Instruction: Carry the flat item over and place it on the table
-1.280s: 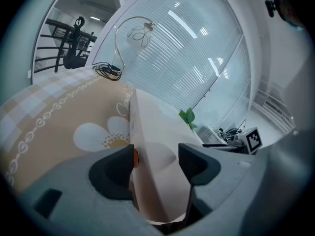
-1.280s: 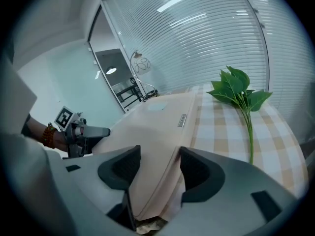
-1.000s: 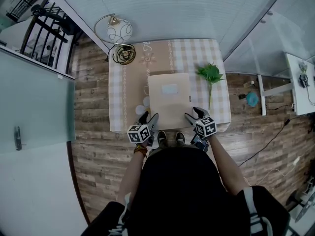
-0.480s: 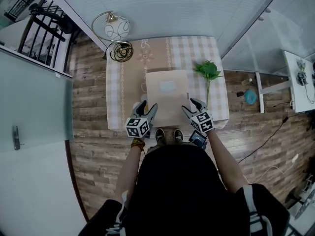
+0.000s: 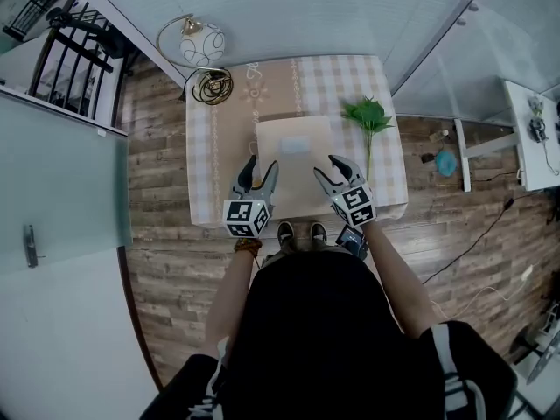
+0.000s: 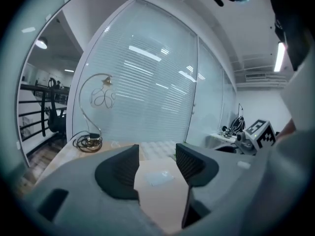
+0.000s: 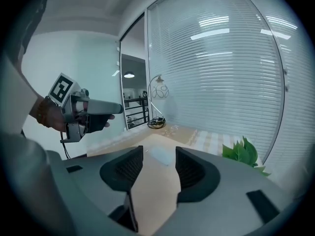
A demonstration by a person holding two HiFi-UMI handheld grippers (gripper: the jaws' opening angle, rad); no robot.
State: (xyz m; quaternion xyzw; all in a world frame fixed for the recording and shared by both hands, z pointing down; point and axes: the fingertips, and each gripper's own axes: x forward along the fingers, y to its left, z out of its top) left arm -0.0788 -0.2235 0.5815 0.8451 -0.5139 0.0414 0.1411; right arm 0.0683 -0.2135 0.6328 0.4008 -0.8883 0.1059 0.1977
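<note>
The flat item (image 5: 296, 151), a beige board with a pale patch, lies on the checked table (image 5: 203, 173). My left gripper (image 5: 255, 170) hovers above its near left part, my right gripper (image 5: 336, 166) above its near right part. Both sets of jaws are closing a little, with nothing pressed between them. In the left gripper view the flat item (image 6: 160, 181) shows through the gap of the left gripper (image 6: 156, 163). In the right gripper view the item (image 7: 156, 168) likewise lies beyond the right gripper (image 7: 158, 167).
A curled lamp (image 5: 201, 44) and a cable coil (image 5: 213, 86) sit at the table's far left. A green sprig (image 5: 367, 116) lies right of the item. Glass walls with blinds stand behind the table, and a white desk (image 5: 534, 129) is at the right.
Both grippers have risen from the item's near corners and now hang above it. The flat item stays on the table.
</note>
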